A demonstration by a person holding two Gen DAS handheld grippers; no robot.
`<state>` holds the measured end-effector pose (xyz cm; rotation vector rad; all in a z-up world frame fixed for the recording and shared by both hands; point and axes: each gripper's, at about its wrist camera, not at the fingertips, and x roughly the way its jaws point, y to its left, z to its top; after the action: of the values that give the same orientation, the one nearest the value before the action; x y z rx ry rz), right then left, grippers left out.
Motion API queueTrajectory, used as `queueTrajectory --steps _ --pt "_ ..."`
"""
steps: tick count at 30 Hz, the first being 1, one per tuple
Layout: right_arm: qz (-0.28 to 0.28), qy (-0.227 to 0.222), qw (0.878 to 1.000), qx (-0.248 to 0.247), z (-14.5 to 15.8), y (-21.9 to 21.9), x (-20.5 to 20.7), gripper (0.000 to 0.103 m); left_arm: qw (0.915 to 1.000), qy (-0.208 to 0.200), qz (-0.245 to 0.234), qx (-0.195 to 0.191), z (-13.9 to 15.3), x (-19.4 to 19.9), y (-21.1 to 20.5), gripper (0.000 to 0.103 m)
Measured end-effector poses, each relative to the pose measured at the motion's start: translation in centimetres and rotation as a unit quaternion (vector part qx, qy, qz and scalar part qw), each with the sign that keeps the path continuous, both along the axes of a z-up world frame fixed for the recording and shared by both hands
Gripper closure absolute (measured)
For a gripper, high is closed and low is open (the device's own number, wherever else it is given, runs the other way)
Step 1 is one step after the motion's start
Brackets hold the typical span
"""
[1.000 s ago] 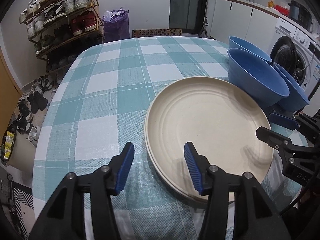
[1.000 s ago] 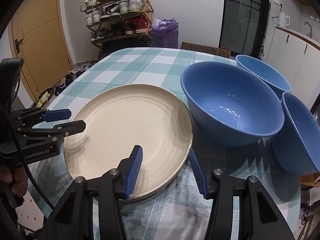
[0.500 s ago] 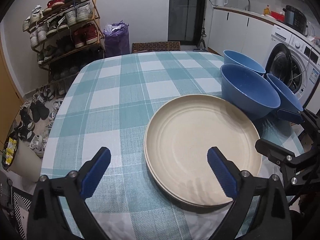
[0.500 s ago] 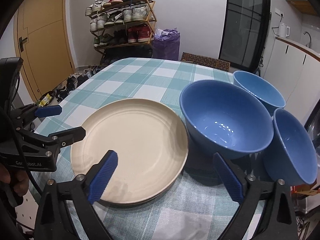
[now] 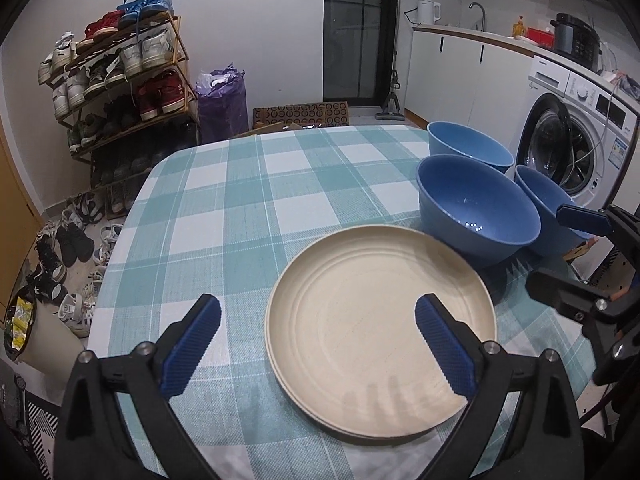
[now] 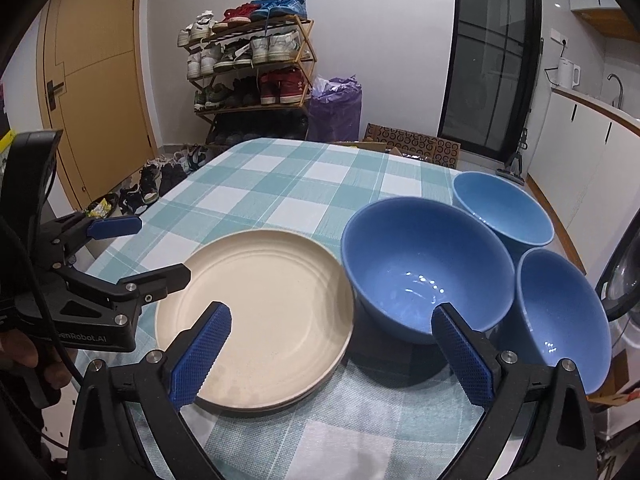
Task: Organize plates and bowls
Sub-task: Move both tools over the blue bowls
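Both grippers — left gripper (image 5: pixel 318 344), right gripper (image 6: pixel 330 354) — hang with fingers spread, having just opened, holding nothing above the cream plates (image 6: pixel 256 320); next, nest the blue bowls (image 6: pixel 424 276) one at a time — gripping each by its rim.

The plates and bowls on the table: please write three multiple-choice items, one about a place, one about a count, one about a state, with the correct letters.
1. Where does the cream plate stack lie relative to the blue bowls, in the right wrist view?
A. to their left
B. behind them
C. inside one of them

2. How many blue bowls stand on the checked tablecloth?
A. one
B. two
C. three

3. In what state are the left gripper and the right gripper?
A. both open and holding nothing
B. both shut on the plate
C. one holds a bowl

Answers:
1 A: the plates lie left of the big bowl.
2 C: the big bowl, a far bowl and a near bowl are visible.
3 A: both pairs of jaws, having just been opening, stand wide with no pad touching anything.
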<state>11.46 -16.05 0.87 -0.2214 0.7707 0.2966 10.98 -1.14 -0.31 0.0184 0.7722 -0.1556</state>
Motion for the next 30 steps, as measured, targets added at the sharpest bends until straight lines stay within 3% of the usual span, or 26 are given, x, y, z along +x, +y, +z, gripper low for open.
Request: queueTrajectory --steps 17,30 --pt "-0.041 -0.052 0.998 0.022 7.1 -6.7 0.7 0.001 0.9991 -0.034 -0.025 -0.003 4.0 2.6 -3.5 0.004" --pt "-0.071 -0.070 0.994 0.035 10.8 -11.6 1.6 0.001 0.9980 -0.042 -0.045 -0.014 6.1 5.0 -6.0 0.004"
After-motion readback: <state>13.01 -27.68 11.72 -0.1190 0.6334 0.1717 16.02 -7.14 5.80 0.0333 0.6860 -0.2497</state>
